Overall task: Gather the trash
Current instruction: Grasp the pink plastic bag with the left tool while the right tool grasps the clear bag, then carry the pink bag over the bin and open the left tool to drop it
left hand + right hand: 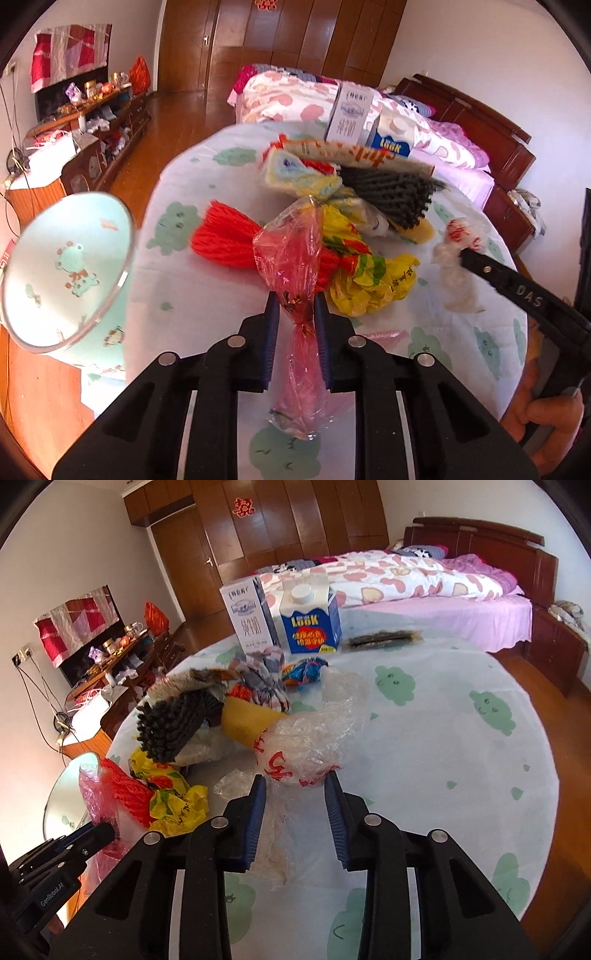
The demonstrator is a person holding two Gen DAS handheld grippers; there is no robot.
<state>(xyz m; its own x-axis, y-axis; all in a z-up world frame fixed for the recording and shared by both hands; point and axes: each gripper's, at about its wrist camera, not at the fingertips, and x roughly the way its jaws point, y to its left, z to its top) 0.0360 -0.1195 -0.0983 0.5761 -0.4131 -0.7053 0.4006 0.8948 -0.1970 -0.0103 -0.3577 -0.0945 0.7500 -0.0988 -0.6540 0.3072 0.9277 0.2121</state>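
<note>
My left gripper (297, 300) is shut on a red see-through plastic bag (291, 258), which stands up between its blue pads over the table. My right gripper (295, 775) is open, with a clear plastic bag with red print (314, 738) lying between its fingers; it also shows in the left wrist view (456, 254). A heap of trash lies on the round table (443, 738): a yellow bag (369, 280), a red mesh bag (225, 236), a black knitted piece (173, 723) and a yellow sponge (247, 723).
A pale green bin (62, 273) with a frog print stands at the table's left edge, mouth tilted toward me. Two milk cartons (310, 624) (251, 616) and a dark flat packet (380, 639) sit at the far side. A bed (424, 579) lies beyond.
</note>
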